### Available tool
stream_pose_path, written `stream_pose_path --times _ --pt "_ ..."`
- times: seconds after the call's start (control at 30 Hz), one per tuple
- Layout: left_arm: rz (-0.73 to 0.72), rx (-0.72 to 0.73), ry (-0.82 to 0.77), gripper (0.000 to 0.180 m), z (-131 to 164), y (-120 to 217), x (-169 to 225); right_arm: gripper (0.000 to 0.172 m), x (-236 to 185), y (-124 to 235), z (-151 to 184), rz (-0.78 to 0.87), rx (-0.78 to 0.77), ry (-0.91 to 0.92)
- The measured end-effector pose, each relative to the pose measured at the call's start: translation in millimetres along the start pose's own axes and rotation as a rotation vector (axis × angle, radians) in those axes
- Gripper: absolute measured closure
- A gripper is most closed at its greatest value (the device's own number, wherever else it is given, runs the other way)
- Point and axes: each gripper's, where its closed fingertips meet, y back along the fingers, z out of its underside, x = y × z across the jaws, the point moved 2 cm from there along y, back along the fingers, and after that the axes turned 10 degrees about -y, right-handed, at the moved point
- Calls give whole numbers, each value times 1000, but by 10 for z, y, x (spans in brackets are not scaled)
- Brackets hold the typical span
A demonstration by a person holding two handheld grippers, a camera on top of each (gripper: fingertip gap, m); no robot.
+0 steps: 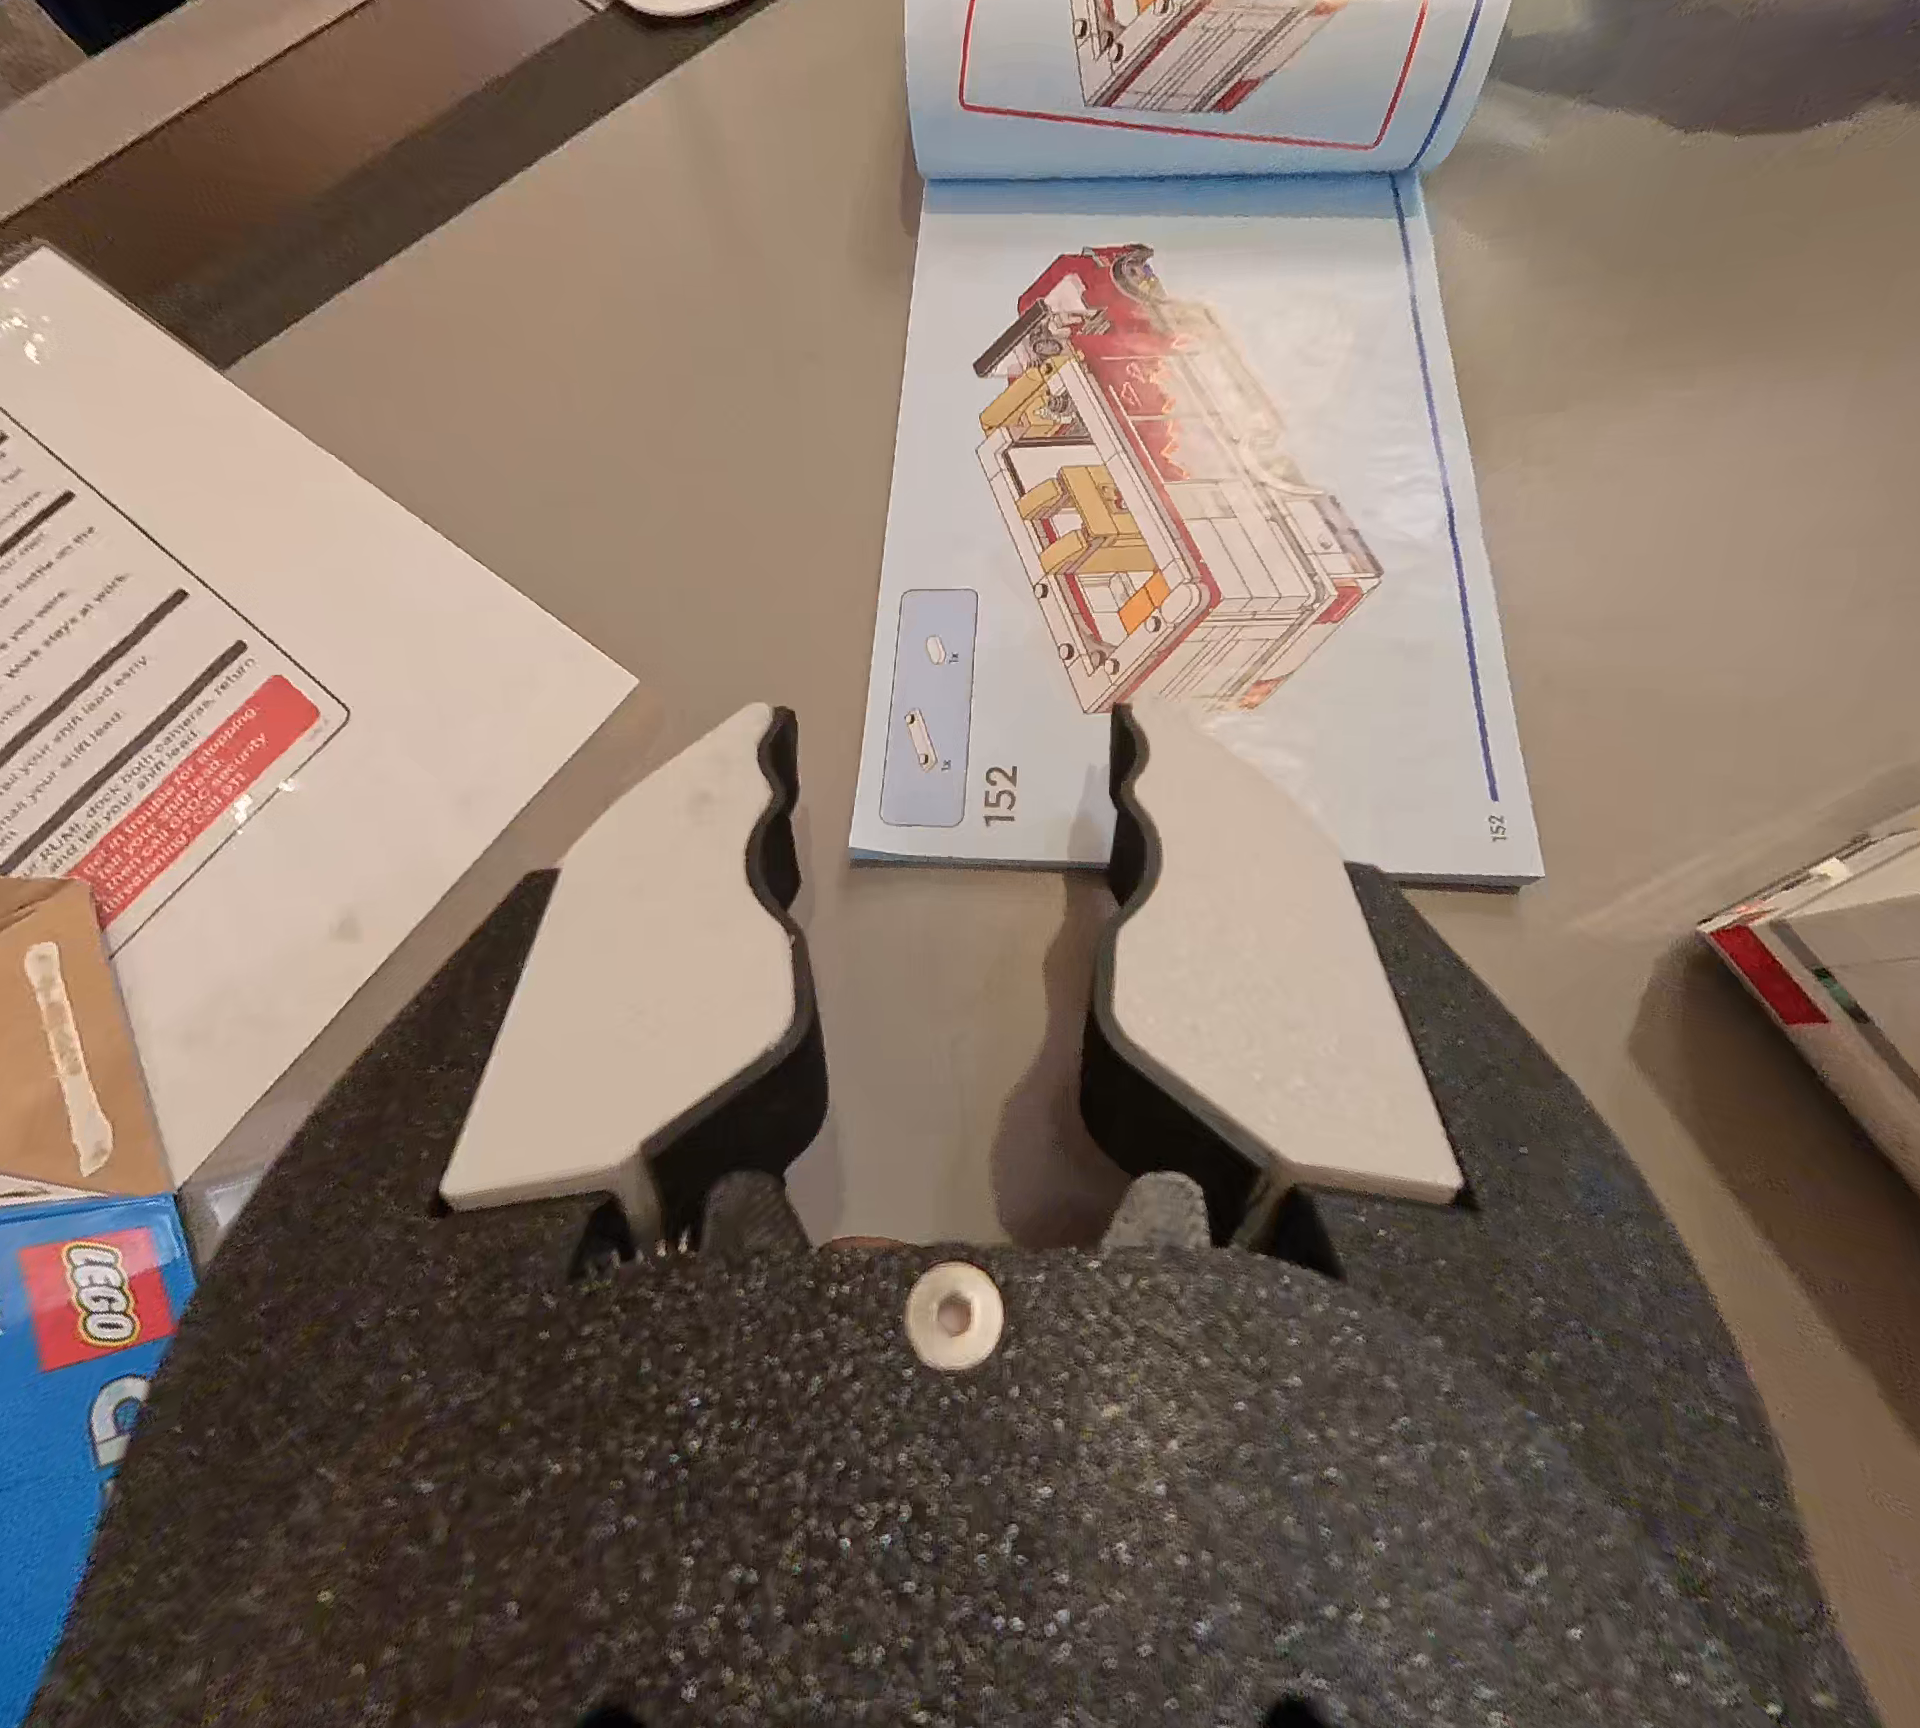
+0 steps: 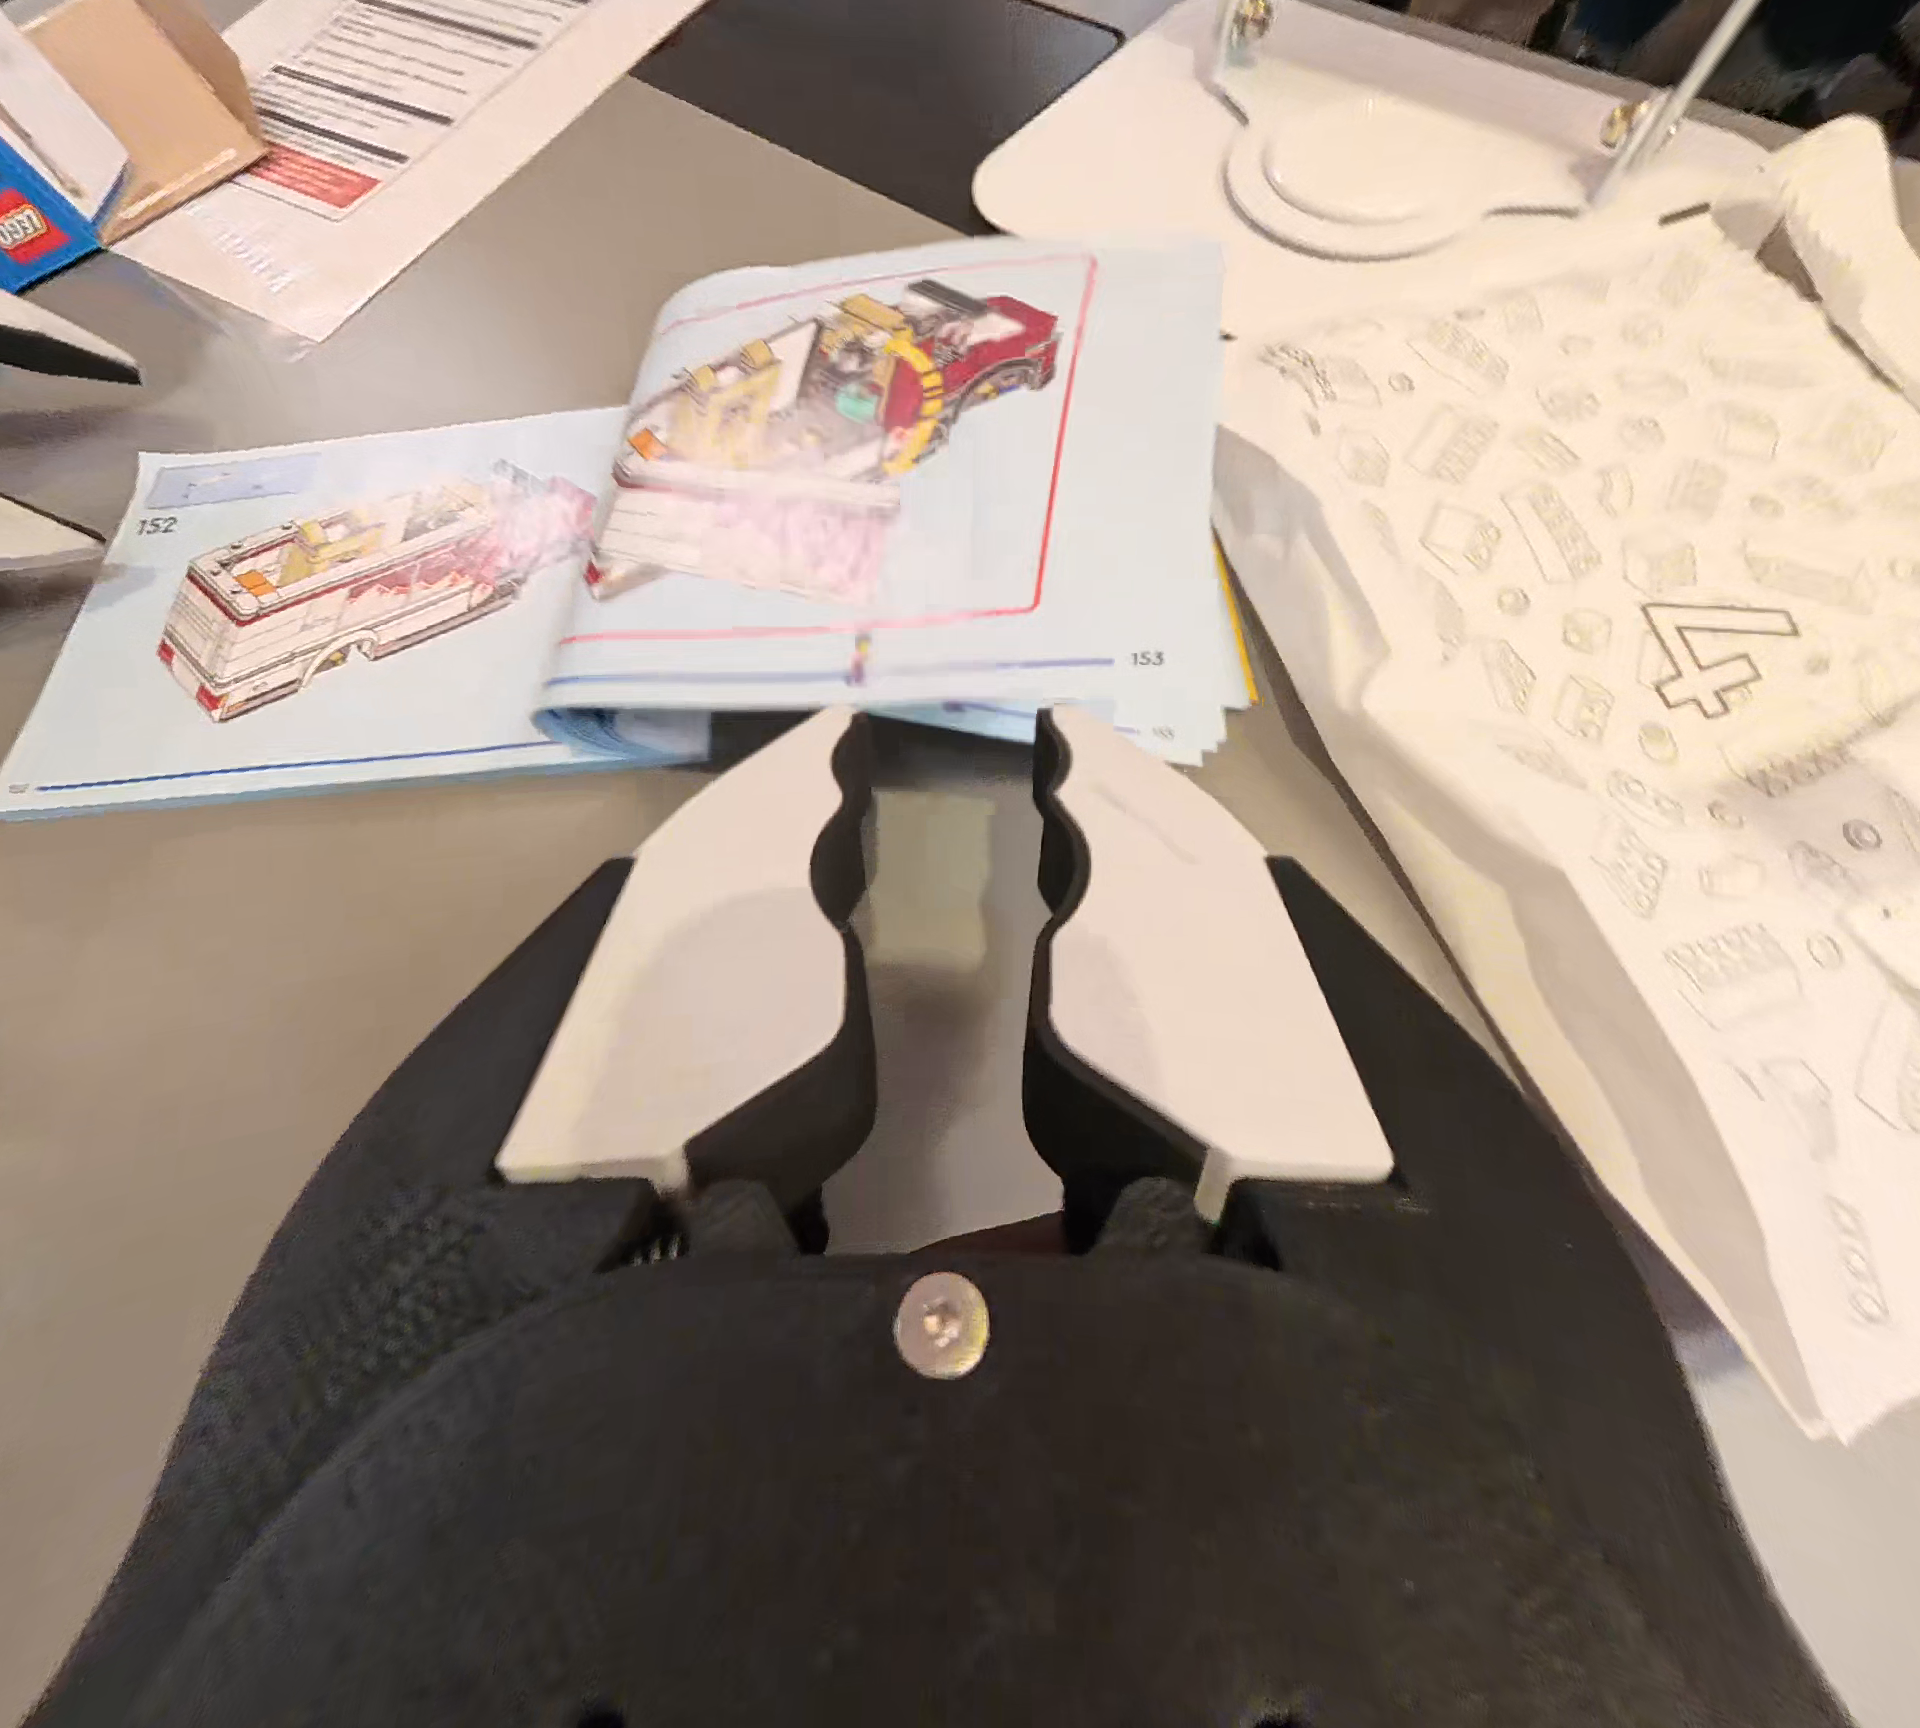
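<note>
grey table (image 2: 312, 1003) bears all | white printed paper bag (image 2: 1621, 639) lies right of open instruction booklet (image 2: 436, 639) | my right gripper (image 2: 945, 728) hovers at booklet's near edge, fingers apart, nothing between | my left gripper (image 1: 951, 722) over booklet's corner, fingers wide apart, bare | blue box (image 1: 62, 1346) at far left

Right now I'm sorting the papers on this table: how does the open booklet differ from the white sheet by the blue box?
The booklet is pale blue with colour drawings; the sheet is white with black lines and a red block. The booklet has many pages, one half curling up; the sheet is single and flat. Both lie on the grey table.
</note>
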Motion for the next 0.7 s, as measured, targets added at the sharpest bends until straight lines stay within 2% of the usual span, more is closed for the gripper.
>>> stream_pose_path --times 0.13,0.27,0.37,0.47,0.6,0.7 --pt "9 -36 32 122 65 -2 -22 140 123 119 49 27 -8 -23" --pt "16 -56 30 122 89 -14 -10 140 35 223 30 43 22 45" --pt "14 -72 25 122 104 -28 -5 140 -262 201 -19 -8 60 153" --pt "11 -80 19 123 110 -34 -3 143 -731 56 -26 -79 93 341" --pt "8 -79 20 123 108 -34 -8 147 -1312 -281 132 -113 30 563" --pt "6 -75 25 123 104 -30 -14 149 -1440 -535 239 -52 -41 620"
